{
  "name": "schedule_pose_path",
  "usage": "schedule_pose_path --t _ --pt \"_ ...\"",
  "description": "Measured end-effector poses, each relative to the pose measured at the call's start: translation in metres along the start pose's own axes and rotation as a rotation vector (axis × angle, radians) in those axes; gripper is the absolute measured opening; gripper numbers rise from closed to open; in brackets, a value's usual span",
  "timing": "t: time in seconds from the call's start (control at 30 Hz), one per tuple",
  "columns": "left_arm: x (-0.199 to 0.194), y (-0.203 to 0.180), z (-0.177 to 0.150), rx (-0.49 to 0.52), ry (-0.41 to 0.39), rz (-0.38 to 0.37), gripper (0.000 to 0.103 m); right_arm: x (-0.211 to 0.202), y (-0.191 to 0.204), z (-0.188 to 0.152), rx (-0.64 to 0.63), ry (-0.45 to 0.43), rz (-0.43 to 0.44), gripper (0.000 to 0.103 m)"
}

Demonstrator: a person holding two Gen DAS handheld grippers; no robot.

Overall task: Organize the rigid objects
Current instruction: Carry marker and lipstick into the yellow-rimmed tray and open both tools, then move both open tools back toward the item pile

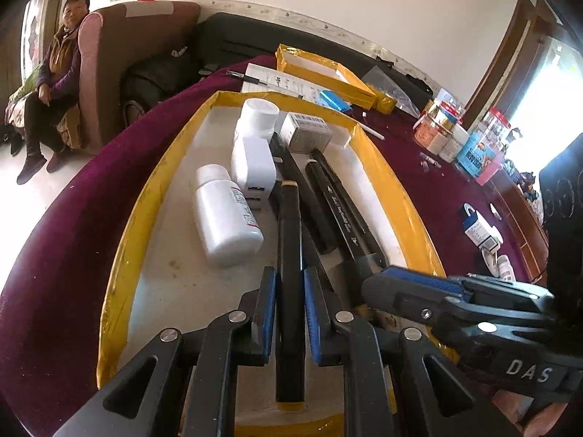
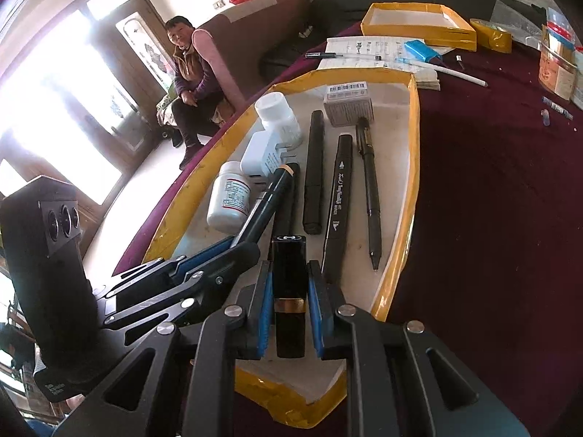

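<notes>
A yellow-taped white tray (image 1: 153,196) (image 2: 411,167) lies on the maroon tablecloth. My left gripper (image 1: 290,273) (image 2: 233,244) is shut on a black marker with a beige tip (image 1: 289,225) (image 2: 280,182), held low over the tray. My right gripper (image 2: 289,266) (image 1: 379,280) is shut on a short black tube with a gold band (image 2: 289,291), just to the right of it. Lying in the tray are two white bottles (image 1: 226,218) (image 2: 229,200), a white charger (image 1: 253,171), a grey box (image 2: 348,107), more black markers (image 2: 337,204) and a pen (image 2: 370,189).
A second yellow tray (image 2: 419,29), papers (image 2: 364,49), a blue pack (image 2: 422,51) and a tape roll (image 2: 490,34) sit at the back. Jars and boxes (image 1: 444,127) crowd the table's right side. A person (image 1: 54,73) sits on a sofa beyond the table.
</notes>
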State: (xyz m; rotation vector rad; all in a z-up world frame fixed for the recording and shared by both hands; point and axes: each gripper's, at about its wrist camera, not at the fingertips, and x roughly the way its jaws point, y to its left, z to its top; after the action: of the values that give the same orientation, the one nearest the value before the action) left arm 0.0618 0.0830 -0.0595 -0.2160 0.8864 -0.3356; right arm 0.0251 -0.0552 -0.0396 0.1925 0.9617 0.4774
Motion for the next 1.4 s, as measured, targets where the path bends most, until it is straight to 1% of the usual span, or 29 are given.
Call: schedule_pose_path --t 0.03,0.07,0.1,0.17,0.23,0.27,0.33,0.4,0.47,0.57,0.73,0.87,0.93,1.03,1.07,1.17,1.2,1.23,1.27,1.3,1.37,1.4 --pt "0.000 -0.001 0.000 0.002 0.003 0.002 0.015 -0.001 0.000 -0.001 -0.003 -0.005 0.001 0.019" --pt "0.001 -0.002 0.000 0.002 0.006 0.002 0.016 -0.003 -0.001 0.000 -0.004 -0.011 -0.002 0.022" --pt "0.000 -0.003 0.000 0.001 0.010 0.001 0.018 -0.004 -0.002 0.000 -0.005 -0.017 -0.004 0.025" --pt "-0.002 -0.004 0.001 -0.001 0.003 0.002 0.025 -0.009 -0.005 0.000 -0.001 -0.027 -0.002 0.028" --pt "-0.007 -0.007 0.002 0.007 -0.011 0.004 0.036 -0.014 -0.009 -0.001 0.009 -0.034 0.006 0.028" --pt "-0.008 -0.009 0.002 0.010 -0.017 0.003 0.039 -0.018 -0.011 -0.001 0.017 -0.039 0.014 0.028" --pt "-0.012 -0.013 0.003 0.020 -0.028 0.000 0.050 -0.027 -0.016 -0.001 0.026 -0.062 0.016 0.028" --pt "-0.015 -0.018 0.004 0.032 -0.035 0.002 0.054 -0.035 -0.020 -0.001 0.030 -0.084 0.009 0.030" --pt "-0.016 -0.023 0.004 0.044 -0.036 0.000 0.054 -0.046 -0.028 -0.002 0.046 -0.112 0.005 0.032" --pt "-0.019 -0.034 0.005 0.065 -0.037 -0.003 0.055 -0.061 -0.041 -0.005 0.066 -0.144 -0.003 0.033" --pt "-0.024 -0.062 0.006 0.116 -0.038 -0.031 0.059 -0.095 -0.079 -0.014 0.143 -0.227 -0.049 0.033" --pt "-0.026 -0.106 0.003 0.211 -0.029 -0.068 0.063 -0.126 -0.119 -0.022 0.221 -0.316 -0.109 0.033" --pt "-0.023 -0.132 -0.002 0.262 -0.014 -0.094 0.069 -0.141 -0.140 -0.029 0.264 -0.364 -0.160 0.035" --pt "-0.002 -0.172 -0.023 0.338 0.049 -0.143 0.071 -0.162 -0.177 -0.043 0.346 -0.411 -0.212 0.040" --pt "0.008 -0.183 -0.030 0.357 0.073 -0.146 0.071 -0.167 -0.187 -0.046 0.366 -0.420 -0.220 0.043" --pt "0.045 -0.209 -0.056 0.416 0.179 -0.140 0.071 -0.183 -0.216 -0.059 0.421 -0.435 -0.261 0.044" --pt "0.052 -0.217 -0.064 0.445 0.168 -0.105 0.071 -0.188 -0.224 -0.064 0.437 -0.439 -0.276 0.044" --pt "0.047 -0.226 -0.065 0.485 0.134 -0.075 0.072 -0.195 -0.235 -0.071 0.457 -0.445 -0.300 0.044" --pt "0.043 -0.234 -0.067 0.519 0.107 -0.082 0.073 -0.201 -0.243 -0.076 0.471 -0.446 -0.327 0.047" --pt "0.043 -0.239 -0.070 0.541 0.104 -0.088 0.074 -0.203 -0.250 -0.080 0.487 -0.440 -0.358 0.052" --pt "0.050 -0.240 -0.073 0.552 0.144 -0.065 0.074 -0.205 -0.261 -0.086 0.514 -0.419 -0.400 0.056" --pt "0.054 -0.240 -0.073 0.548 0.171 -0.056 0.074 -0.203 -0.266 -0.088 0.524 -0.404 -0.402 0.056"
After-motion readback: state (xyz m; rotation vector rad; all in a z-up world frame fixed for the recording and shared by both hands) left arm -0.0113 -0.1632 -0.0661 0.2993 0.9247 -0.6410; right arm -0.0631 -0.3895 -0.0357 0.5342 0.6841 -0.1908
